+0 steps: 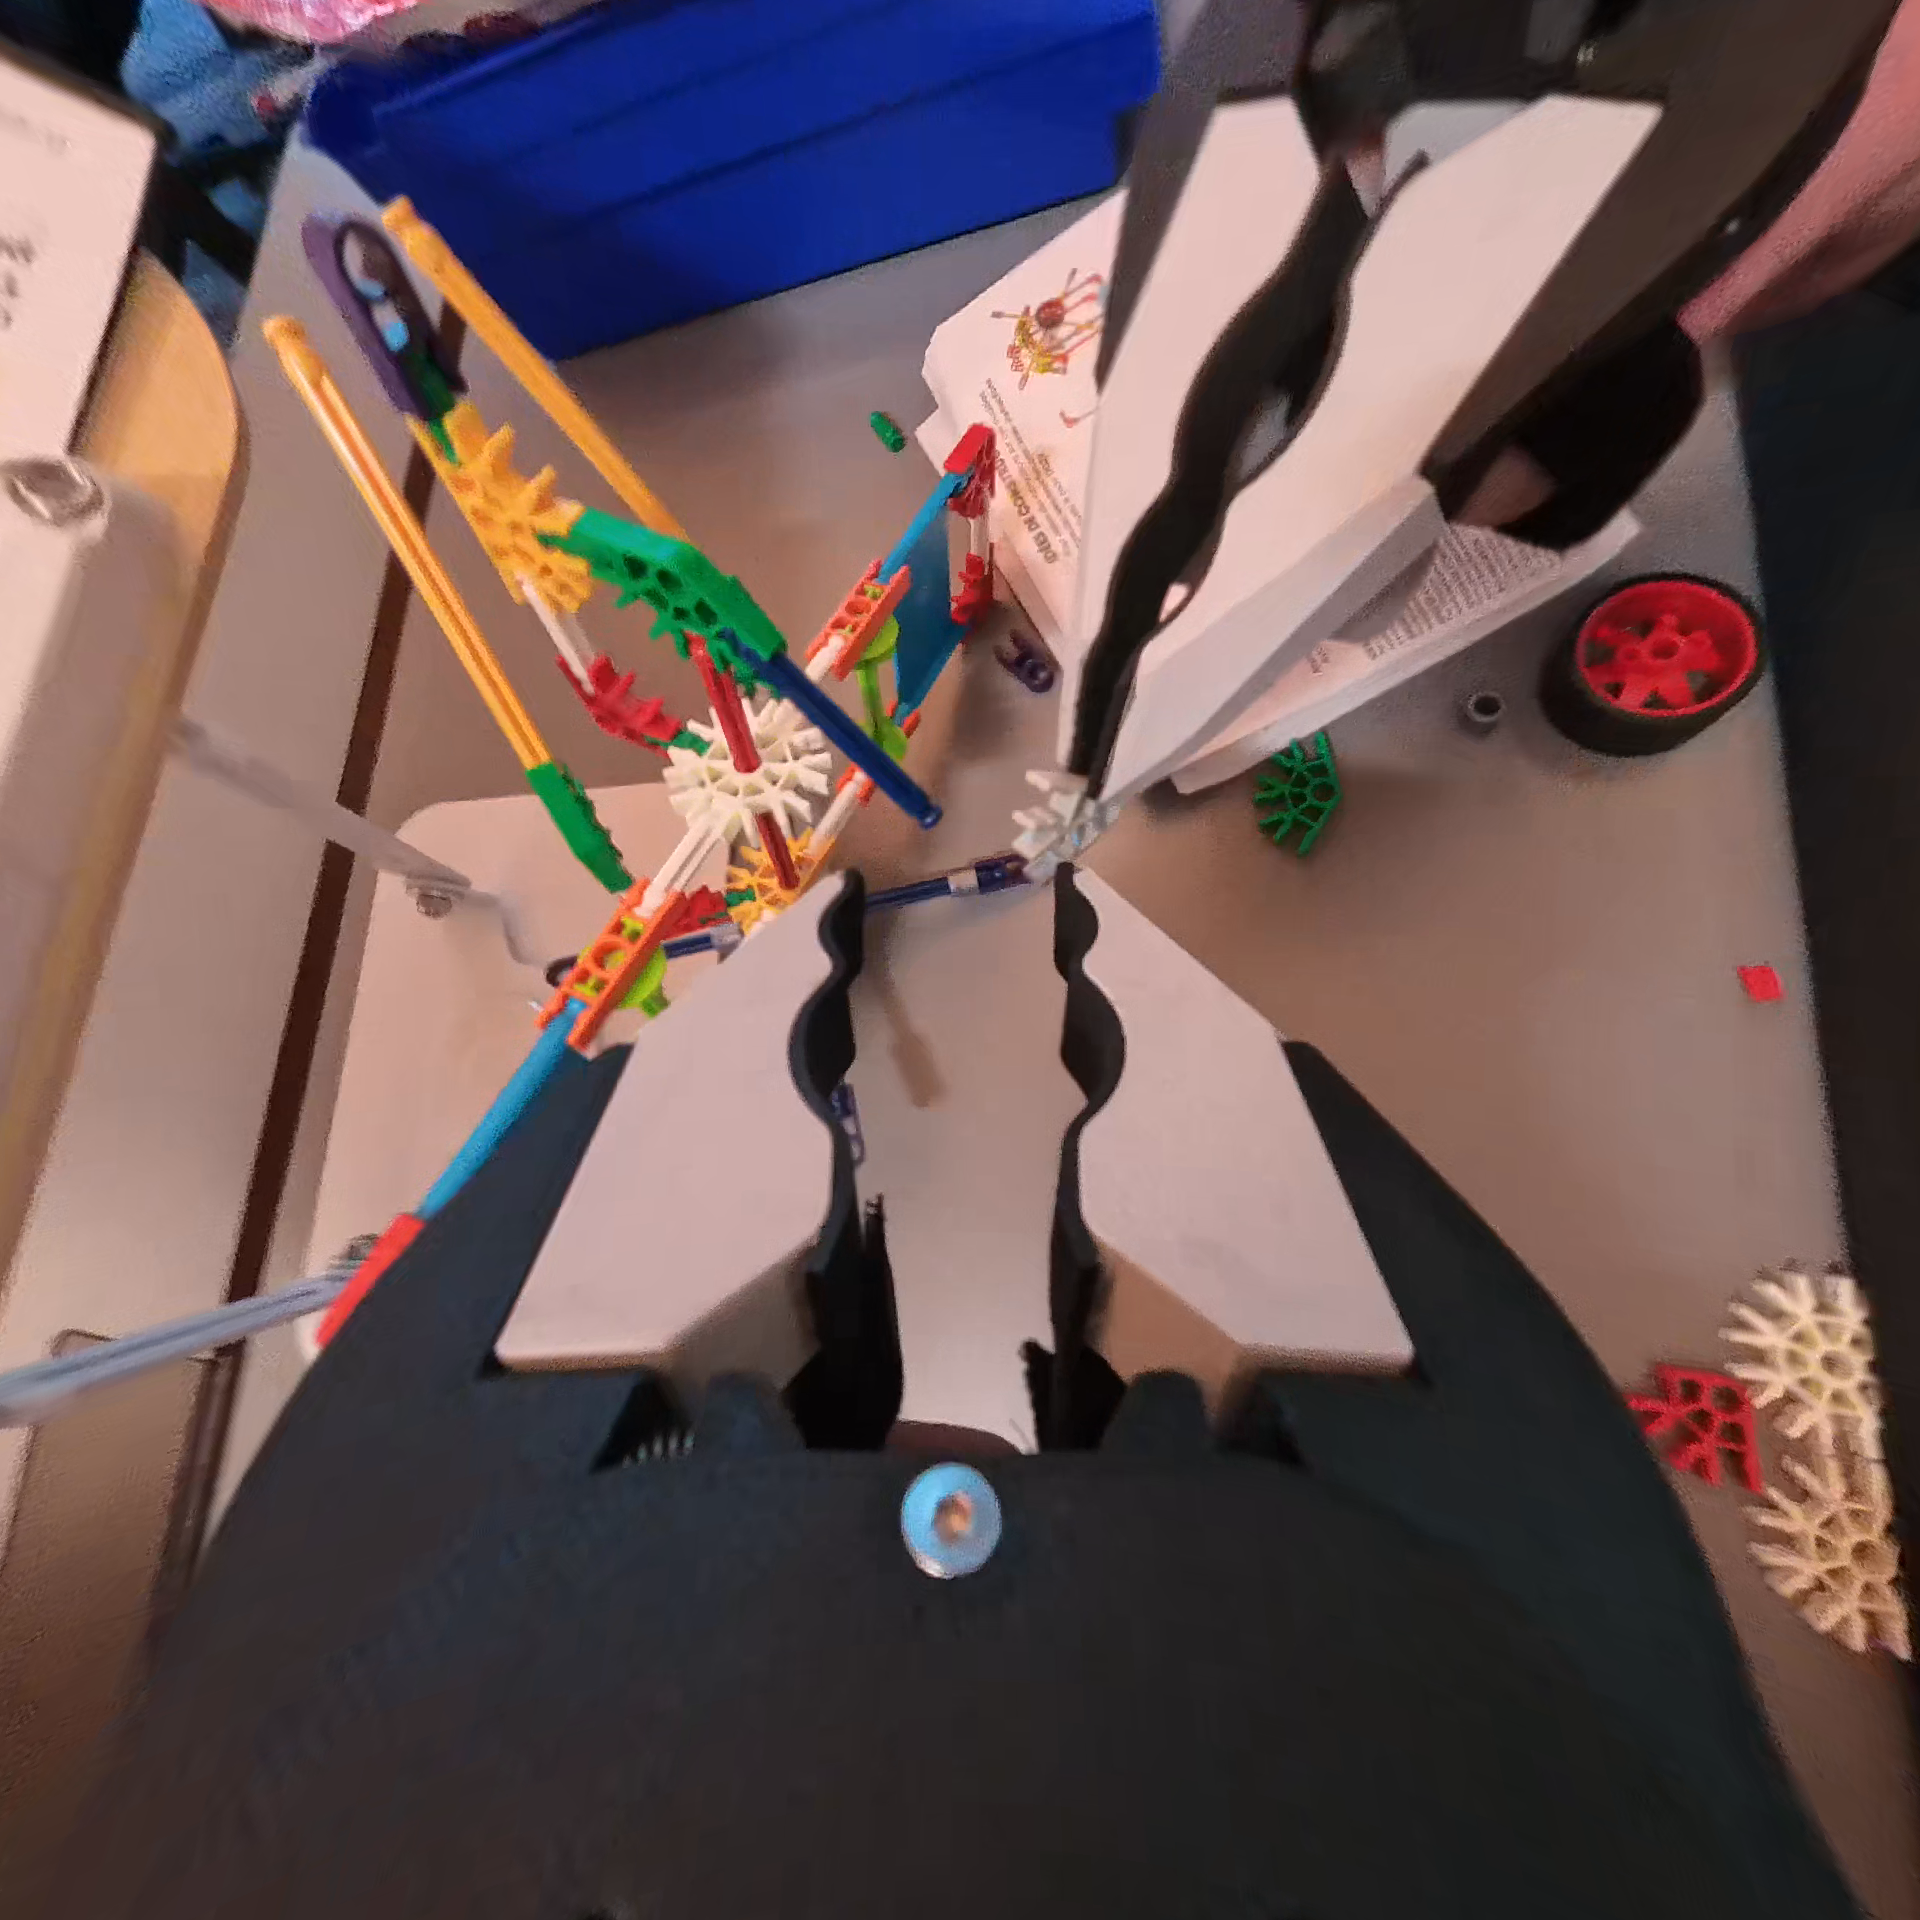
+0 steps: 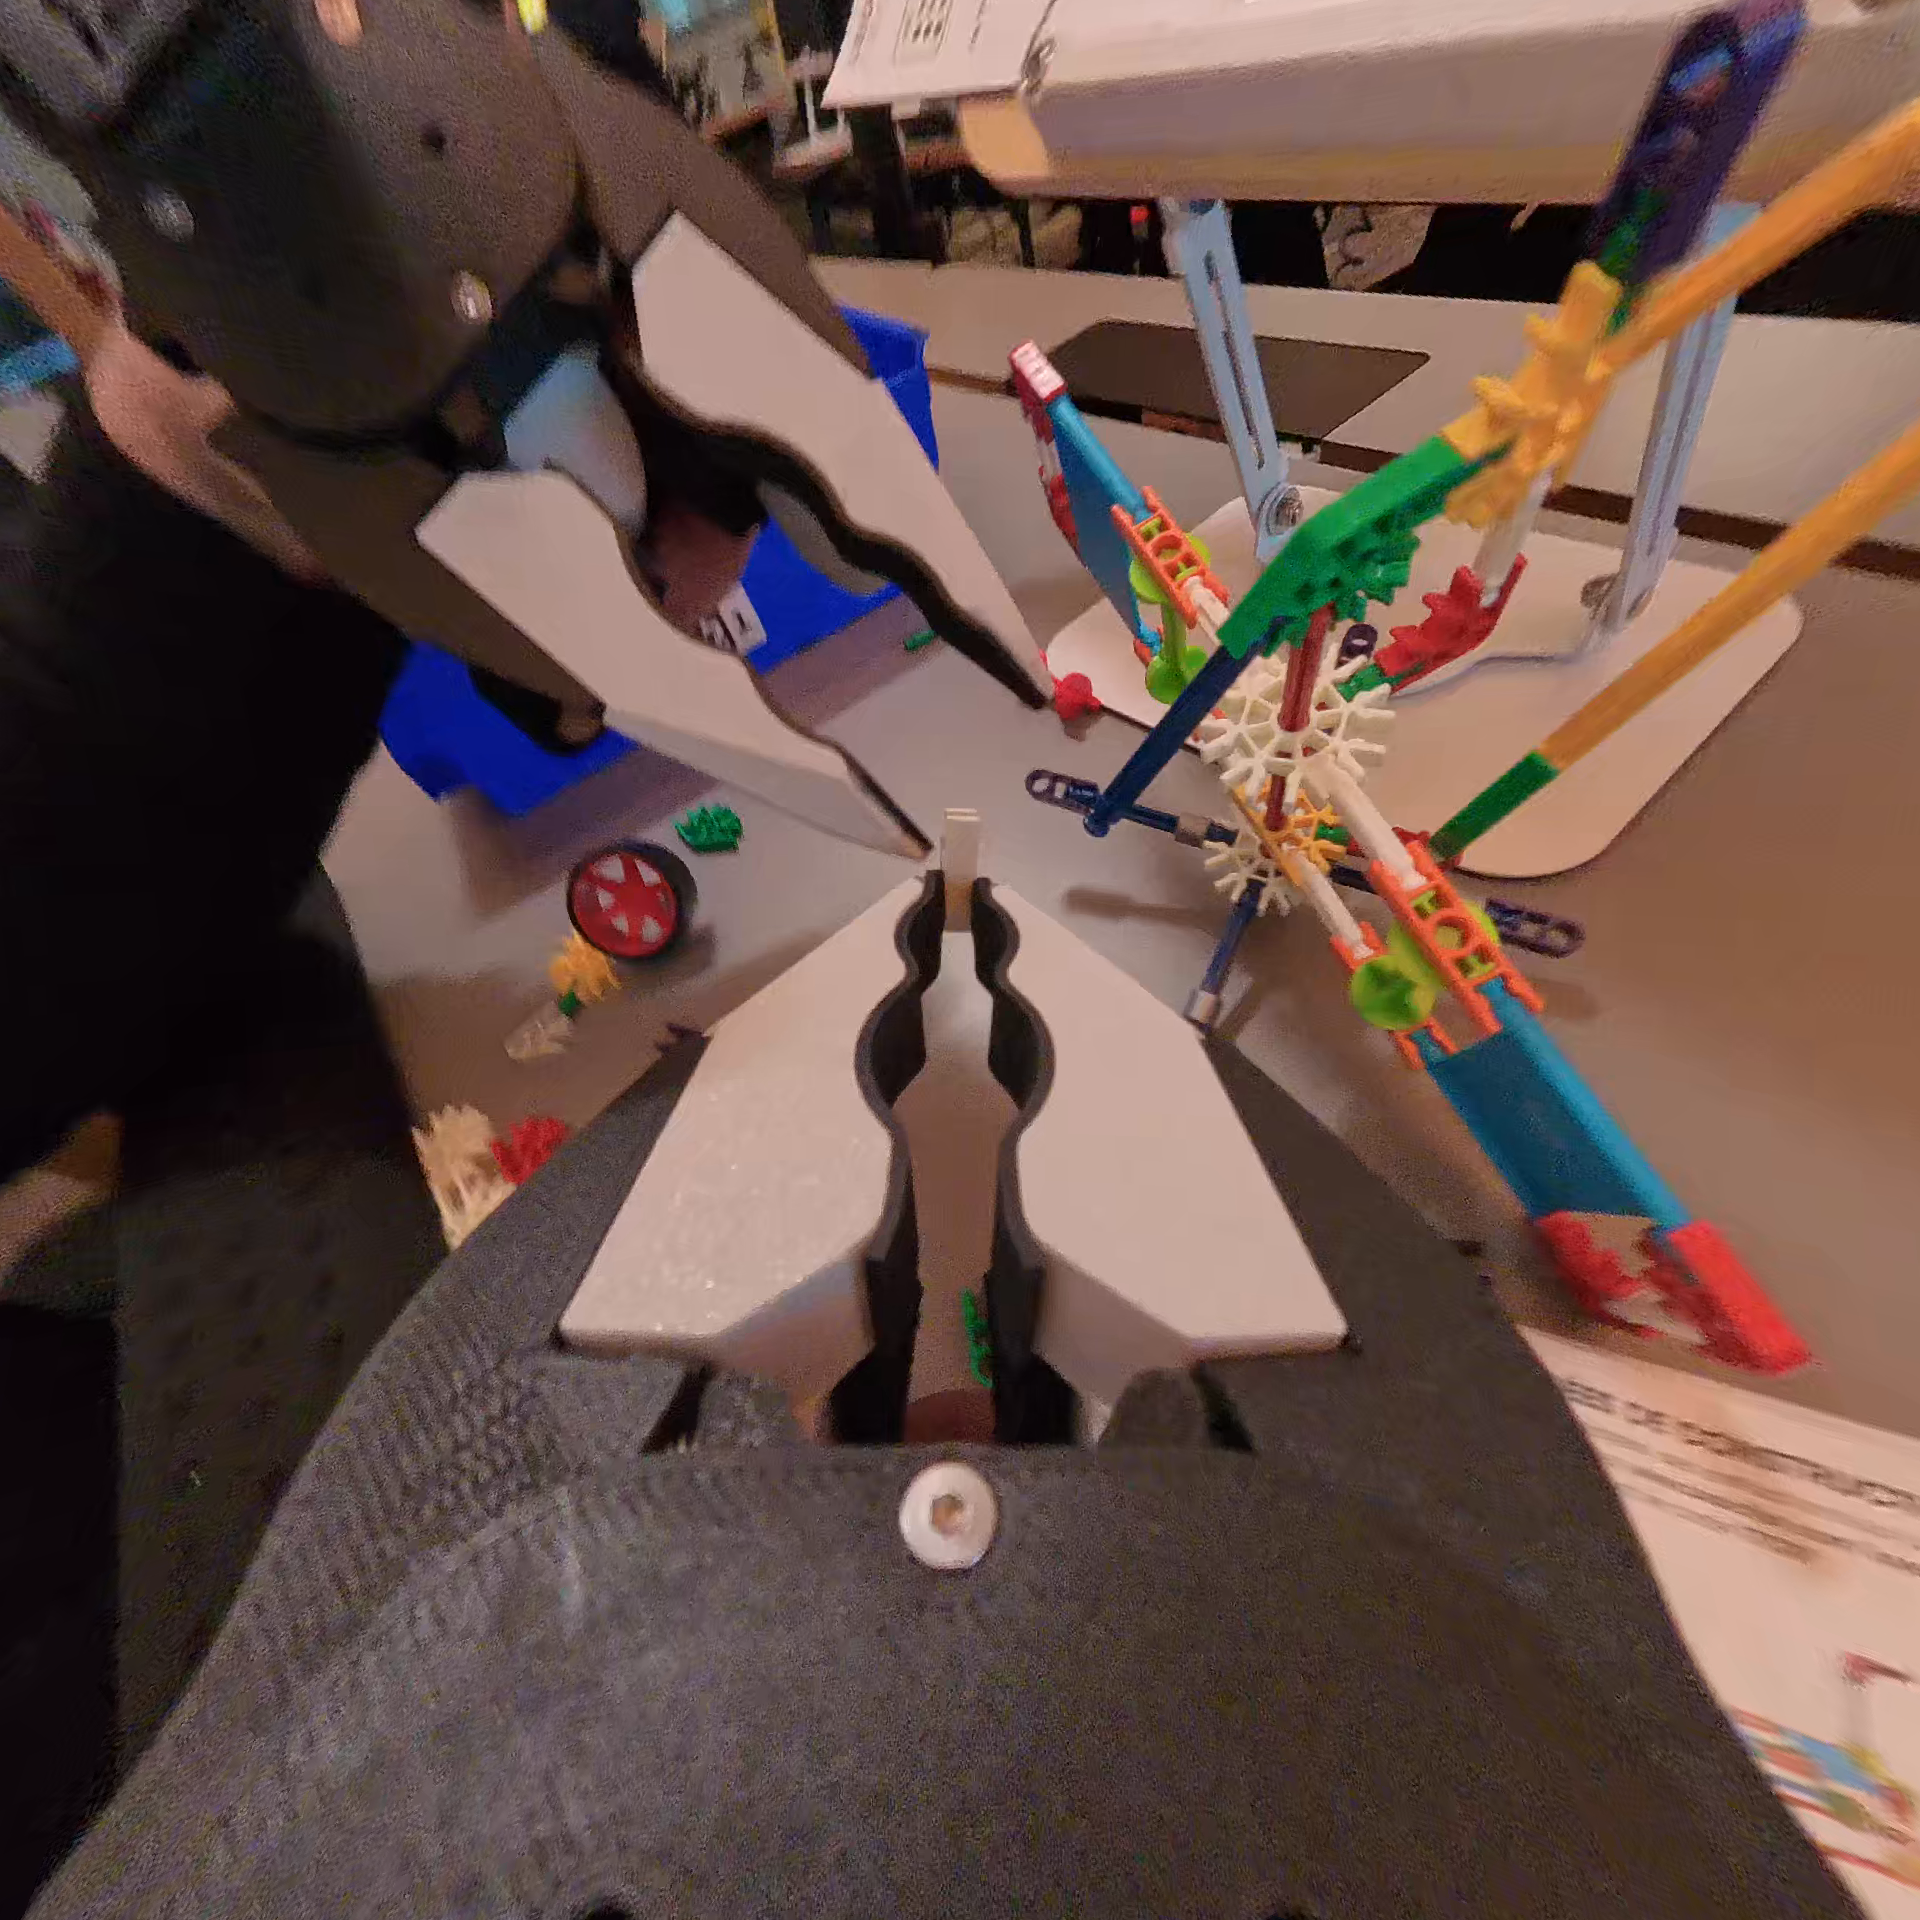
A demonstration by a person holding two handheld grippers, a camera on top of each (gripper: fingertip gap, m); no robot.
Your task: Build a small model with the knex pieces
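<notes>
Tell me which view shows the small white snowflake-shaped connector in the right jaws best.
The left wrist view: the small white snowflake-shaped connector shows face-on, spokes visible, pinched at the right gripper tips. In the right wrist view it appears edge-on only, a narrow white sliver sticking out past the nearly closed jaws.

Grey table carries multicolour rod-and-connector model at ctr-left, blue bin at 12, printed sheets at 1, red-hub wheel + green connector at 3, white & red connectors at 4.
</notes>
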